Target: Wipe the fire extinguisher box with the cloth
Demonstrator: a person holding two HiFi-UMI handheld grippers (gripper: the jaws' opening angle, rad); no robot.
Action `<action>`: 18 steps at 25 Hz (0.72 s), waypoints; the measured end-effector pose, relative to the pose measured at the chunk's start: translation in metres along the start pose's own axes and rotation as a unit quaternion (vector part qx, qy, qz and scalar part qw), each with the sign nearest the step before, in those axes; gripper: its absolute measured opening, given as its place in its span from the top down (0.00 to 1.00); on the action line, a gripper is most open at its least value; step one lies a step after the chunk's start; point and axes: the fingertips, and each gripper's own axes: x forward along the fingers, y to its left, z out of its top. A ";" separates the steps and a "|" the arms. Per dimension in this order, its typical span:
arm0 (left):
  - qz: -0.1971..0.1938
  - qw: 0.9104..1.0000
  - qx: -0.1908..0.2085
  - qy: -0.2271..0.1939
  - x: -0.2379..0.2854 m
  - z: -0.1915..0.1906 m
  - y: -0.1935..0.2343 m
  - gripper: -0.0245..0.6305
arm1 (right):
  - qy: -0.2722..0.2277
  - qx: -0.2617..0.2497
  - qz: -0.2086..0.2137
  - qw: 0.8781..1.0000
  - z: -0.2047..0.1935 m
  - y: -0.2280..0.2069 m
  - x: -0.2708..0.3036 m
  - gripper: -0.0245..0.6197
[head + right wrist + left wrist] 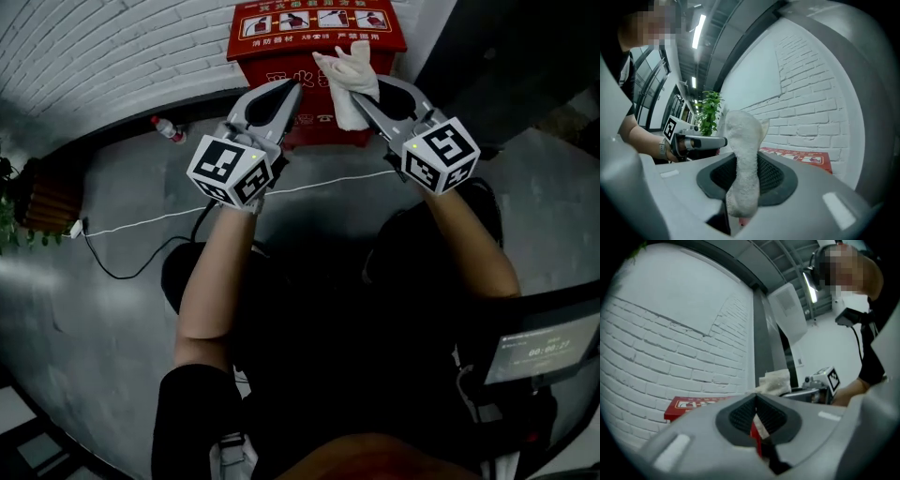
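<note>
At the red, label-topped fire extinguisher box: a crumpled white terry cloth held against its upper front.
The right hand-held gripper is clamped on the cloth (which drapes down the box's face). The left hand-held gripper sits just left of the cloth, jaws together on nothing, tip near the box front.
</note>
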 end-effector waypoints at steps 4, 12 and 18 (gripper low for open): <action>-0.023 1.000 0.002 0.019 -0.011 -0.010 -0.040 0.96 | -0.017 -0.008 -0.013 1.000 0.007 0.031 -0.036 0.79; -0.028 1.000 -0.007 -0.004 -0.029 -0.001 -0.063 0.96 | -0.012 -0.044 -0.027 0.999 0.022 0.050 -0.058 0.79; -0.023 0.999 -0.033 -0.001 -0.031 0.008 -0.057 0.96 | 0.003 -0.048 -0.008 0.999 0.025 0.071 -0.050 0.79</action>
